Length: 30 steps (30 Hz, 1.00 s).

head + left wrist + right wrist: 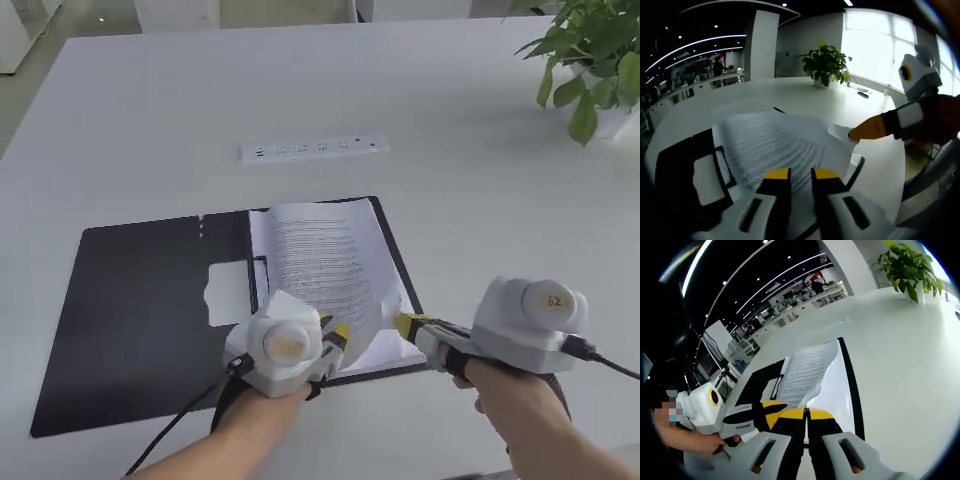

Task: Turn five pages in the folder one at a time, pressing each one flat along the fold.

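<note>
Black open folder (140,300) lies on the white tabletop (480,150), its printed top page (325,255) curled upward. Fingers of the right gripper (402,322) pinch the page's outer corner. Those of the left gripper (338,335) sit nearly together at its lower edge; whether they grip it cannot be told.

Even, bright light on the white surface (480,150), shadows soft. Both gripper views: strong fisheye bending at the edges; window (875,40) glare washes out detail; ceiling strips (771,286) glow in a dim, possibly underexposed, background.
</note>
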### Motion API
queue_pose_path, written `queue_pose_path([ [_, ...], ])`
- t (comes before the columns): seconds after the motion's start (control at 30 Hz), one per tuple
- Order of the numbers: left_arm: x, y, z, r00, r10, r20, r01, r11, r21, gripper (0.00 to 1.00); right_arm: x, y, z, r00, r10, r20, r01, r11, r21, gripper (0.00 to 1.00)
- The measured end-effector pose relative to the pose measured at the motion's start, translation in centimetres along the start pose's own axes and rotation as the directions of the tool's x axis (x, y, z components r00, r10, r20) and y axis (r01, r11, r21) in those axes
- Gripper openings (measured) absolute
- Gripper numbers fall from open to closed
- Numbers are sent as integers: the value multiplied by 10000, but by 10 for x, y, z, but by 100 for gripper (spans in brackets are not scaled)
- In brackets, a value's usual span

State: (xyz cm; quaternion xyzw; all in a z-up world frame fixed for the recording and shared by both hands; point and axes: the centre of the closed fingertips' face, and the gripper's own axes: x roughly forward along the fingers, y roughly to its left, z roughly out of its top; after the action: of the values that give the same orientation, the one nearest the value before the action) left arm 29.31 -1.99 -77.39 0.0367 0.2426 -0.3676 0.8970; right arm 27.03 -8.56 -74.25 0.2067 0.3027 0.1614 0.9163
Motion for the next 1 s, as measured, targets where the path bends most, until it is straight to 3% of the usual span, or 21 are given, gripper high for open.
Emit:
queue_pose_path([
  [0.1, -15, 7, 14, 9990, 39, 451, -43, 10000, 84, 18, -3, 15, 14, 9979, 325, 560, -325, 9995, -4, 0],
  [0.3, -45, 20, 25, 9962, 240, 842, -238, 9997, -29, 22, -8, 47, 33, 9849, 1062, 1368, -1030, 9942, -305, 0],
  [0.43, -64, 29, 26, 9940, 486, 976, -483, 9988, -61, 24, -9, 71, 39, 9730, 1638, 1627, -1505, 9844, -910, 0],
  [0.53, -80, 36, 24, 9931, 599, 1008, -598, 9982, -40, 26, -10, 87, 41, 9637, 2023, 1744, -1900, 9781, -845, 0],
  [0.6, -89, 41, 23, 9923, 692, 1026, -689, 9976, -65, 29, -9, 99, 43, 9526, 2405, 1866, -2249, 9692, -1006, 0],
  [0.63, -97, 46, 22, 9918, 777, 1018, -763, 9969, -177, 30, -10, 115, 44, 9352, 2942, 1969, -2777, 9546, -1075, 0],
  [0.8, -136, 69, 21, 9830, 1319, 1278, -1260, 9906, -533, 32, -3, 152, 36, 9116, 3785, 1602, -3534, 9209, -1645, 0],
  [0.87, -150, 78, 18, 9798, 1537, 1279, -1468, 9872, -616, 34, 1, 166, 34, 8981, 4133, 1501, -3881, 9055, -1716, 0],
  [0.9, -153, 81, 17, 9791, 1588, 1274, -1518, 9864, -630, 35, 5, 170, 31, 8996, 4139, 1392, -3892, 9045, -1742, 0],
  [1.0, -175, 96, 9, 9731, 1953, 1224, -1874, 9796, -732, 35, 15, 188, 23, 8919, 4387, 1099, -4148, 8903, -1878, 0],
])
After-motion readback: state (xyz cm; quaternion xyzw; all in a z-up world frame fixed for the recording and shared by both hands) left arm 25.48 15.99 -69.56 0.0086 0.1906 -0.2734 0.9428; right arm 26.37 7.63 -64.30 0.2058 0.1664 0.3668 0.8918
